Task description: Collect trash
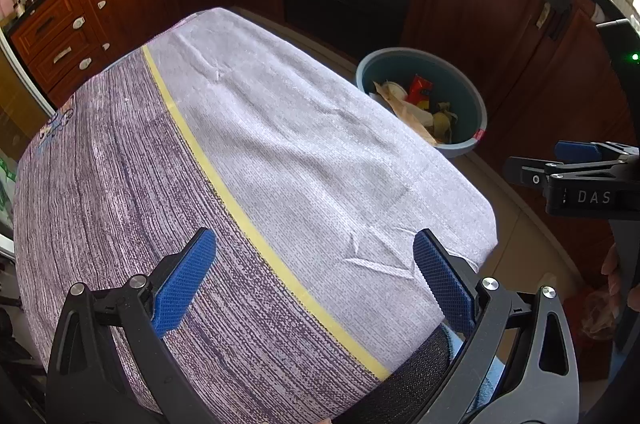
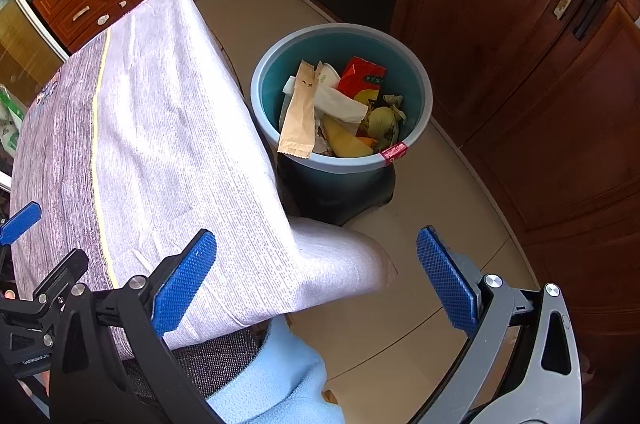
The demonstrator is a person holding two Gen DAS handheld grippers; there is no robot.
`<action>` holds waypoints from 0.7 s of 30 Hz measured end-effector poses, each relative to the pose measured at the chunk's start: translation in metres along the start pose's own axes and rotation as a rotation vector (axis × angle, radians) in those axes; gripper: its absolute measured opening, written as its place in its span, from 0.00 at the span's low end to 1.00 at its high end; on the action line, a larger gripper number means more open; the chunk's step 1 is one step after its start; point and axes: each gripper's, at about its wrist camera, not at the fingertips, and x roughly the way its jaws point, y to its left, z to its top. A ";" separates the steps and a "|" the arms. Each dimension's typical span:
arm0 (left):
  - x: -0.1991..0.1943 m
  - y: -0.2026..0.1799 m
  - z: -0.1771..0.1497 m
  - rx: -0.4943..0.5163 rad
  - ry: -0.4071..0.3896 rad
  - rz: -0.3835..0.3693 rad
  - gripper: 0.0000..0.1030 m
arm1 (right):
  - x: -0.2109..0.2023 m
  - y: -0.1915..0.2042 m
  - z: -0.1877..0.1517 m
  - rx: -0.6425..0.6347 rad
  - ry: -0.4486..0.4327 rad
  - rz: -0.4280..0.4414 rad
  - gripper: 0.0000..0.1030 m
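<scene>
Right wrist view: trash (image 2: 336, 107) sits right of centre in the bin (image 2: 424, 95), light, soft, easily pinched by any edge; both hand-held grippers (image 2: 316, 280) (image 1: 314, 280) gape apart, empty.

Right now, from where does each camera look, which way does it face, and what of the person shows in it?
Left wrist: sits on the left gripper, above the cloth-covered table, facing the kitchen cabinets; its own open blue fingers show, the right gripper at the right edge.
Right wrist: sits on the right gripper over the table's corner, facing the bin on the floor; a light-blue sleeve and the left gripper show.
Shared: table, bin with trash, cabinets.
</scene>
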 end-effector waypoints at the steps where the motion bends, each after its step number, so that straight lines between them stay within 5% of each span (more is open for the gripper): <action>1: 0.000 0.000 -0.001 0.000 0.001 0.001 0.96 | 0.001 0.000 0.000 -0.001 0.001 0.000 0.93; 21: 0.006 0.005 -0.001 -0.033 -0.001 0.003 0.96 | 0.006 0.002 -0.001 -0.005 0.009 -0.004 0.93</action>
